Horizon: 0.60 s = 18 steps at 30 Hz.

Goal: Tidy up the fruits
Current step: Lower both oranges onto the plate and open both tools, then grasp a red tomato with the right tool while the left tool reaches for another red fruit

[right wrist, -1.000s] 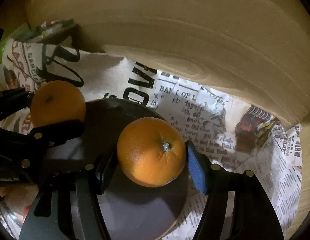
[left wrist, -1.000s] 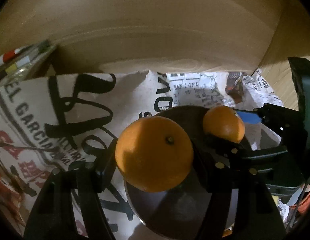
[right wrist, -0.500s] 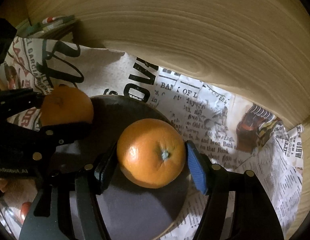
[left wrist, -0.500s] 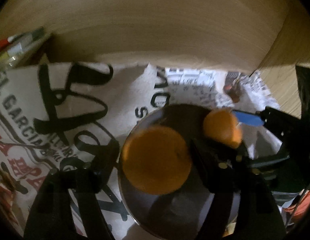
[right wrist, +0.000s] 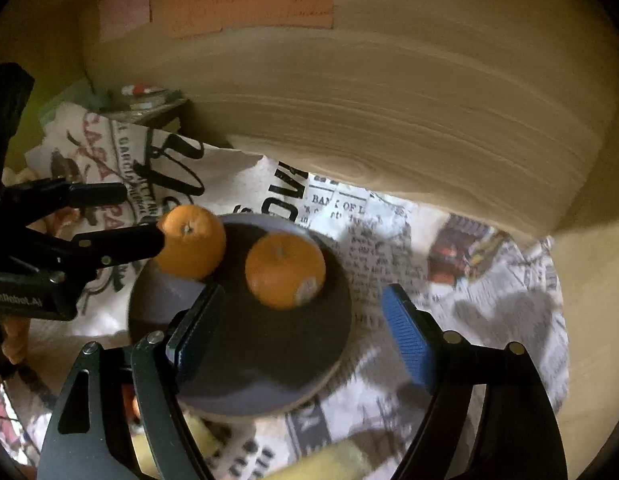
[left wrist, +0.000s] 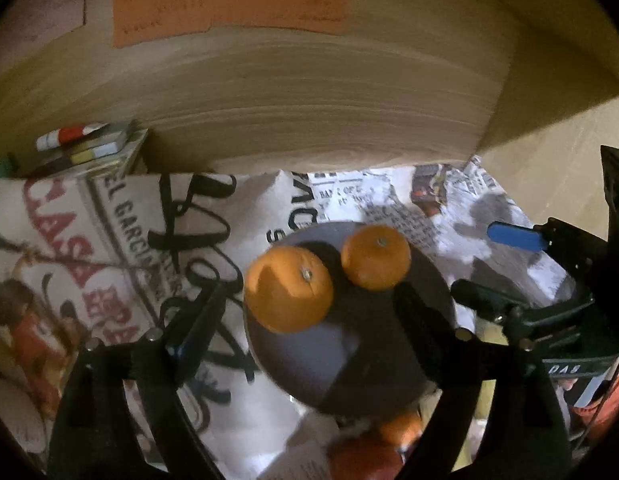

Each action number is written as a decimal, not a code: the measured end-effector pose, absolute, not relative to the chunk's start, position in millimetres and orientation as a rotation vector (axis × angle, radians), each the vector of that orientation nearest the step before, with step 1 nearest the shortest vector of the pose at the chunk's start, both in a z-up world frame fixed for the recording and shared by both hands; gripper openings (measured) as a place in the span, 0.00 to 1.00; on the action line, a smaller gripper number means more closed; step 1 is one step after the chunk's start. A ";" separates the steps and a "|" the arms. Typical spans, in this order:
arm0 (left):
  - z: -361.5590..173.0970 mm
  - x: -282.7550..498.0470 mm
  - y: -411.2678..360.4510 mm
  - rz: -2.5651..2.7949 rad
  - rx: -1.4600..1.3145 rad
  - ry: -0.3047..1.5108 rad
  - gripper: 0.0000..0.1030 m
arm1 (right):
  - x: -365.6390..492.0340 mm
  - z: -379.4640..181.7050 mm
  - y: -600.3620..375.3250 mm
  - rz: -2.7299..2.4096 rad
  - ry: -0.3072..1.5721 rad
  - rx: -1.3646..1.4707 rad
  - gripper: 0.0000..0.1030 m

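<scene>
Fingers wide apart on both tools, holding nothing: left gripper spread around the near side of the dark plate, right gripper likewise spread, blue pad showing on its right finger. Just beyond the tips, two oranges side by side on the plate, close enough to look touching, though contact cannot be confirmed: left orange near the plate's left rim, right orange toward the far rim. Roughly round, so no real long axis; stem dimple of the left orange facing up toward the camera, the right orange tipped, with one dimple on top and a pale scar turned toward the near right. Risk, as a judgement: round fruit on a shallow plate, apt to roll off the rim if a finger nudges it or the plate slides on the loose newspaper; the left orange looks most exposed, sitting at the edge just beside a left-gripper finger. More orange fruit, blurred, at the near edge below the plate. Farther back, crumpled printed paper, then a wooden wall with coloured notes stuck high up.
</scene>
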<state>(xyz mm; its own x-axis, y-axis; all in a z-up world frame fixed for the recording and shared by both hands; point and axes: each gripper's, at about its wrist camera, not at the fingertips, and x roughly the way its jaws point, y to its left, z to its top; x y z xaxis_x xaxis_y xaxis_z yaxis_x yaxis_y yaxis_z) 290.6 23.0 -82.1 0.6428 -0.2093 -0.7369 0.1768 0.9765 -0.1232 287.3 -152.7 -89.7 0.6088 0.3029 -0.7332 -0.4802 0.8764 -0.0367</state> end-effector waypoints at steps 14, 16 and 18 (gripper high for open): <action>-105.7 208.3 12.7 -0.245 0.007 0.872 0.87 | 208.7 -105.7 -186.1 0.399 0.803 -0.218 0.80; -108.3 194.9 17.6 -0.228 0.003 0.875 0.86 | 195.9 -108.8 -188.5 0.406 0.803 -0.192 0.80; -112.9 181.4 24.3 -0.210 -0.012 0.879 0.86 | 183.9 -111.1 -190.6 0.421 0.802 -0.153 0.80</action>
